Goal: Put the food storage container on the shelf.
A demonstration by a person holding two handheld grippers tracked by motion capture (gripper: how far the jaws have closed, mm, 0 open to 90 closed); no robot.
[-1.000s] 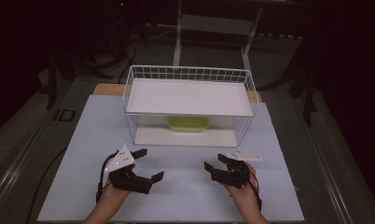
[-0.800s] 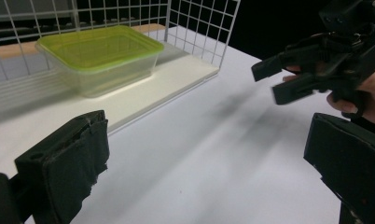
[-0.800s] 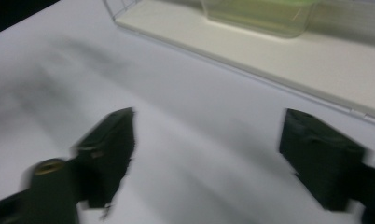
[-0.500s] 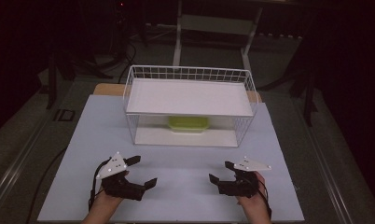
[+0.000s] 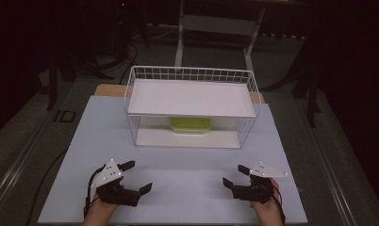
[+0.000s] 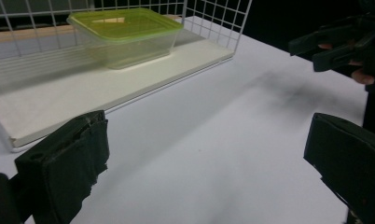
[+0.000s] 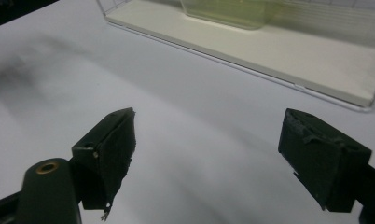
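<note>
Near edge of the table: both hands sit low over the pale lilac-white tabletop (image 5: 187,183), one at each front corner, well apart from each other.
Left gripper: the black two-jaw left gripper (image 5: 139,177) with a grey three-cornered plate on top is held by the left hand (image 5: 100,209); its jaws stand wide apart with nothing between them, only bare tabletop showing past them in the left gripper view (image 6: 204,158).
Right gripper: the black two-jaw right gripper (image 5: 235,174) is held by the right hand (image 5: 265,207); its jaws have just been opening and now gape wide, holding nothing, pads clear of the surface (image 7: 209,149).
Wire rack: a white wire-mesh basket rack (image 5: 192,75) with a flat white top board and a white bottom shelf stands at the middle of the table, beyond both grippers.
Container: the clear plastic box with a yellow-green lid (image 5: 190,125) rests upright on the rack's bottom shelf, under the top board, toward the back; the left gripper view shows it closed (image 6: 125,35).
Distance: both grippers are well short of the rack, touching nothing.
</note>
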